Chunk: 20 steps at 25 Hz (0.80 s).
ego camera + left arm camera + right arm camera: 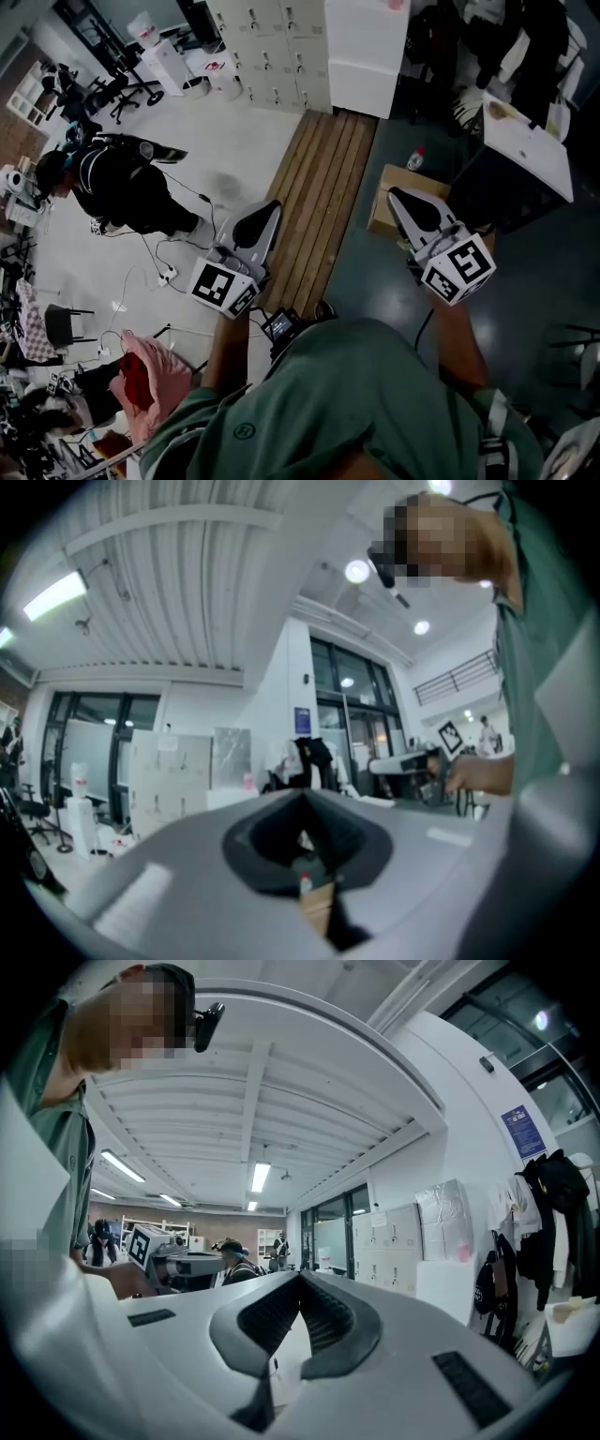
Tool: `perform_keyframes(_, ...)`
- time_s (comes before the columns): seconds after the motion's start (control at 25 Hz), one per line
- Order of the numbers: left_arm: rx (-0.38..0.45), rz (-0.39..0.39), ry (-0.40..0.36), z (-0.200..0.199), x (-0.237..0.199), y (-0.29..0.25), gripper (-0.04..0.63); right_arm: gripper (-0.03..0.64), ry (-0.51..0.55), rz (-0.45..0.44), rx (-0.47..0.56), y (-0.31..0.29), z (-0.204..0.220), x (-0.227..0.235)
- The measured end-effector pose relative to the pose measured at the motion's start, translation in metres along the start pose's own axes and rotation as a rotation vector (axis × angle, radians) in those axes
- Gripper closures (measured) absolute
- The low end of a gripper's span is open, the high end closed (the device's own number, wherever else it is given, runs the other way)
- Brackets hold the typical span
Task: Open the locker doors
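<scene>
Workshop floor, pale on one side and dark on the other. Left tool (pixel 272 208) and right tool (pixel 396 195) are both pressed together with nothing between the jaws, held side by side over the floor. Plank strip (pixel 328 178) runs between them. Cardboard box (pixel 389 220) sits under the right tool. Lockers (pixel 267 47) are well apart at the far wall, and their doors look closed. Person in black (pixel 117 187) is on the left.

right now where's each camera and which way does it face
Head view: head-mounted, facing steeply down at wooden planks; left gripper, right gripper, green shirt show.
Left gripper view: on that gripper, level past shut jaws at lockers; green shirt right.
Right gripper view: same, lockers right, green shirt left.
Shared: lockers; each gripper view shows the other gripper.
</scene>
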<state>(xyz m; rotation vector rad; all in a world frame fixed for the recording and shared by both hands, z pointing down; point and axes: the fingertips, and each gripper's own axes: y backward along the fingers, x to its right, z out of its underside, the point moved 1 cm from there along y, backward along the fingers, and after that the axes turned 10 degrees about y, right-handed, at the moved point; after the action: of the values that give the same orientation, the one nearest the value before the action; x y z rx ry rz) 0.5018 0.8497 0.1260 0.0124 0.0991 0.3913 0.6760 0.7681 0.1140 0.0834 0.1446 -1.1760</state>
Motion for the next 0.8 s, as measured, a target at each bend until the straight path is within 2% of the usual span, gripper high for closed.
perform_keyframes(0.24,-0.014,0.036,0.010,0.007,-0.034,-0.020,0.595,0.614,-0.005,0.020,-0.020,-0.039,0.012,0.016)
perform_keyframes(0.4,-0.004,0.022,0.019,0.004,-0.060,-0.023,0.595,0.614,0.008,0.025,-0.028,-0.058,0.010,0.024)
perform_keyframes(0.8,-0.028,-0.013,0.039,0.010,-0.127,-0.079,0.595,0.614,-0.033,0.020,-0.042,-0.125,0.035,0.091)
